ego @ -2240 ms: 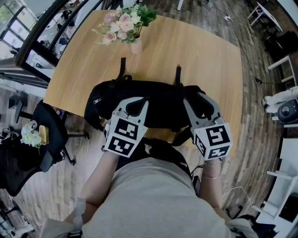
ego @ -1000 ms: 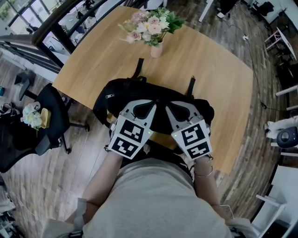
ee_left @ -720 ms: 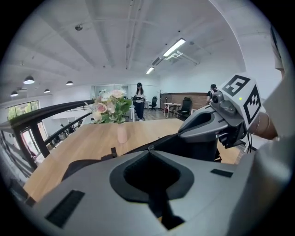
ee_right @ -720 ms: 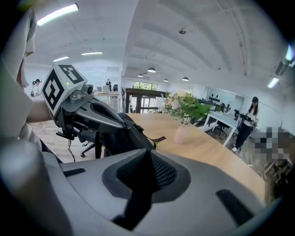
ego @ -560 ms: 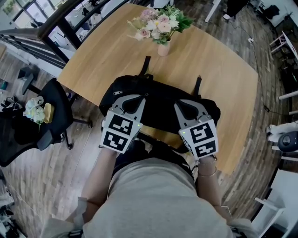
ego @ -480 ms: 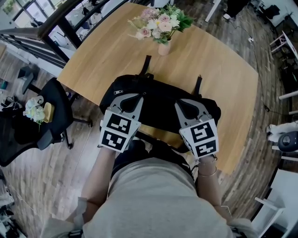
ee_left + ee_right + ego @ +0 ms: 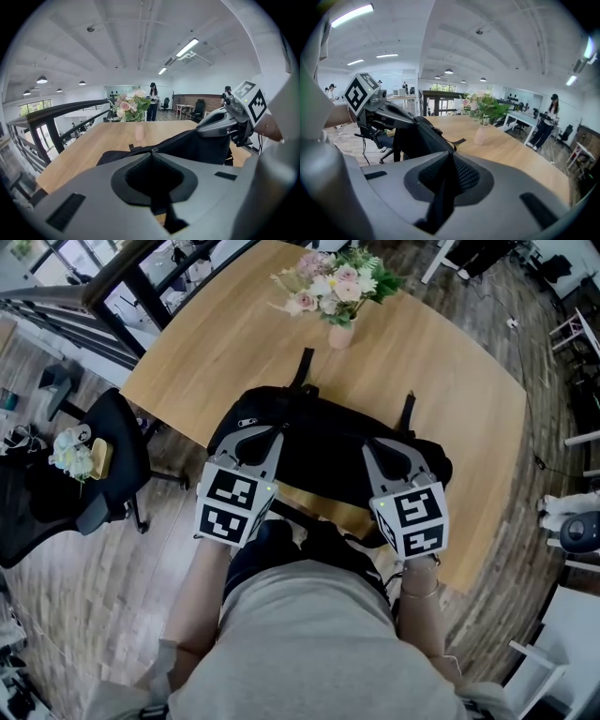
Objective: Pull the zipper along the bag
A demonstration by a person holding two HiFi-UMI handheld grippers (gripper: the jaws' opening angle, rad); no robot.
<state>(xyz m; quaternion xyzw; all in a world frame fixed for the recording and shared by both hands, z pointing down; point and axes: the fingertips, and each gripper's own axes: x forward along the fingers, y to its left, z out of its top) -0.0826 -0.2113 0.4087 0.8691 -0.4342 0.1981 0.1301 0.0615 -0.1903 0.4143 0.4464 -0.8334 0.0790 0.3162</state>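
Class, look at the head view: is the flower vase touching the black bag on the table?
Apart. The head view shows bare tabletop between the vase and the bag, straps included.

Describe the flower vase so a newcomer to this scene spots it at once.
Start at the big wooden table filling the head view. Beyond the black bag at its near edge, towards the far edge, stands a small pale pink vase. It alone stands upright and holds pink and white flowers with green leaves.

Open-plan office: desks (image 7: 524, 117), swivel chairs (image 7: 111, 460)
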